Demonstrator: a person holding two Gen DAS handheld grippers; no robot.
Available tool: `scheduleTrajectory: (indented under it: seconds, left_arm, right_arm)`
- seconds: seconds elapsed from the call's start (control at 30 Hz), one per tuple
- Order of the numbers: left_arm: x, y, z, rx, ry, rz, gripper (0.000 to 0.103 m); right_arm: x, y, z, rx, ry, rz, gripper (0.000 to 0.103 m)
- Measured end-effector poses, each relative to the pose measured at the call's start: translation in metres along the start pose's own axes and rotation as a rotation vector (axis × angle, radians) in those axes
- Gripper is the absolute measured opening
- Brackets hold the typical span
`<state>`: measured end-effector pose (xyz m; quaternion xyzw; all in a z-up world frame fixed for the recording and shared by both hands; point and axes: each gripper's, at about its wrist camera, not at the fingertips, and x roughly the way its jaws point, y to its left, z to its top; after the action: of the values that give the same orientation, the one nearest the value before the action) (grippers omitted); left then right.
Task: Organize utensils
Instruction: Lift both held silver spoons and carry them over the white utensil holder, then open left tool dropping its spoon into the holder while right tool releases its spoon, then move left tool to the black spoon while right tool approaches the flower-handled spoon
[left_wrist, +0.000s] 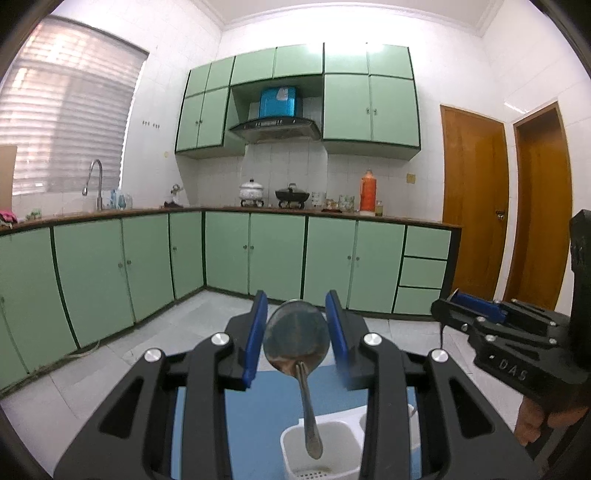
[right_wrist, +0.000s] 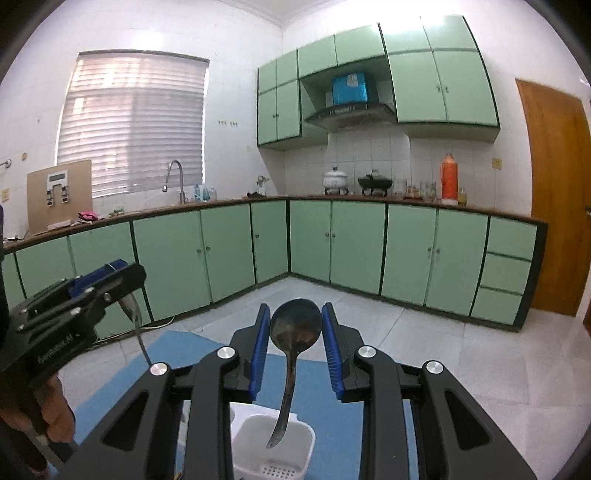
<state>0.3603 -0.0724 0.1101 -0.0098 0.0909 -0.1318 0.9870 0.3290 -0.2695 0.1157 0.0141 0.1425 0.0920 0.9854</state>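
Note:
My left gripper (left_wrist: 296, 334) is shut on the bowl of a steel spoon (left_wrist: 297, 339). The spoon's handle hangs down over a white plastic utensil holder (left_wrist: 332, 448) on a blue mat (left_wrist: 258, 417). My right gripper (right_wrist: 295, 338) is shut on the bowl of a dark steel spoon (right_wrist: 294, 328). Its handle hangs down above a compartment of the white holder (right_wrist: 273, 448). Each gripper also shows from the side in the other view, the right one (left_wrist: 448, 308) and the left one (right_wrist: 123, 275) with its spoon handle (right_wrist: 138, 330) hanging down.
The blue mat (right_wrist: 325, 398) lies under the holder. Beyond are a grey tiled floor (right_wrist: 424, 343), green cabinets (left_wrist: 255, 251) with a counter carrying pots and an orange flask (left_wrist: 367, 192), a sink tap (left_wrist: 96, 181) and wooden doors (left_wrist: 474, 206).

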Motion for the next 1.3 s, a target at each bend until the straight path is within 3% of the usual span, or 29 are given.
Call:
scheduleTrajectory:
  seconds: [0.23,0.73,0.9,1.1,1.3]
  left_arm:
    - [0.036,0.003,-0.04,0.023,0.081,-0.003,0.031]
    - [0.052,0.024,-0.084,0.033,0.197,0.003,0.035]
    - [0.047,0.029,-0.087,0.019,0.216,-0.003,0.049]
    - [0.019,0.036,-0.072,-0.004,0.17,-0.006,0.066]
    - [-0.029,0.048,-0.066,-0.026,0.177,0.031,0.08]
  right_arm:
    - [0.034,-0.004,-0.038,0.02,0.086,0.021,0.028]
    - [0.054,-0.002,-0.085,0.046,0.186,0.032,0.028]
    - [0.05,-0.007,-0.09,0.057,0.185,0.03,0.031]
    - [0.019,-0.021,-0.08,0.095,0.12,0.026,0.039]
    - [-0.023,-0.029,-0.091,0.105,0.116,-0.034,0.056]
